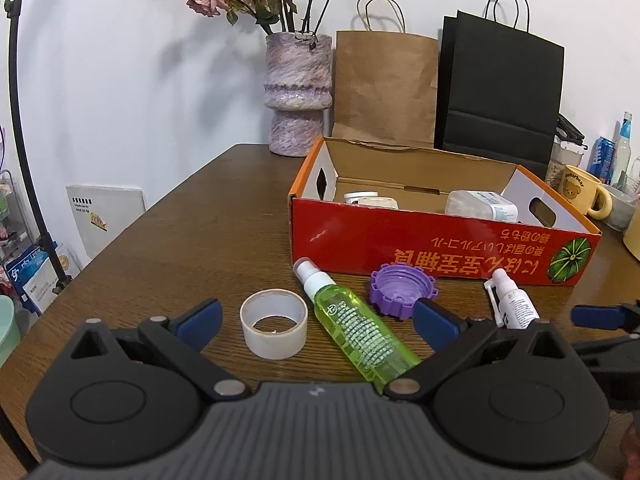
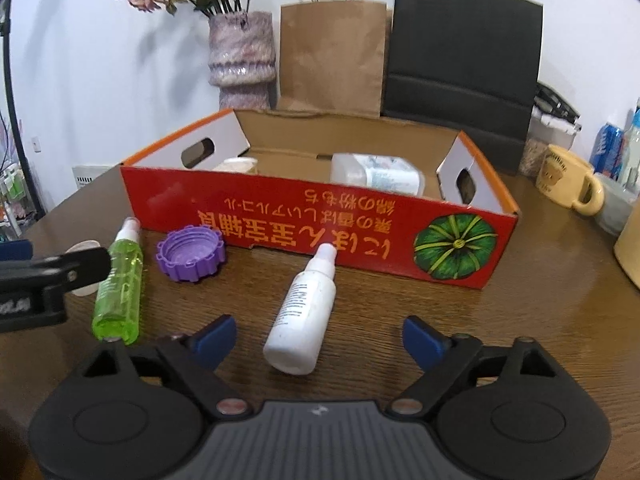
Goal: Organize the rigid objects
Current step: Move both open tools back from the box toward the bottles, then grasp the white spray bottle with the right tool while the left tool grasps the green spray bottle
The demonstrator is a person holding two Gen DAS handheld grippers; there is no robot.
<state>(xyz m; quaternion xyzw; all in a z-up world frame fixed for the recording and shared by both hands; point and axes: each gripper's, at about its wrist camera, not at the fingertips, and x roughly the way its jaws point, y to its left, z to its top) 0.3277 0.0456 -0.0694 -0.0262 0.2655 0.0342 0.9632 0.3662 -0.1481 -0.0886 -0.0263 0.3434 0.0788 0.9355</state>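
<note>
A red cardboard box stands on the brown table with two white containers inside. In front of it lie a roll of clear tape, a green spray bottle, a purple ridged lid and a white spray bottle. My left gripper is open, with the tape and green bottle lying between its blue fingers. My right gripper is open around the base of the white bottle, pads apart from it.
A mottled vase with dried roses, a brown paper bag and a black bag stand behind the box. A yellow mug and bottles sit at the right. A black stand pole rises at the left.
</note>
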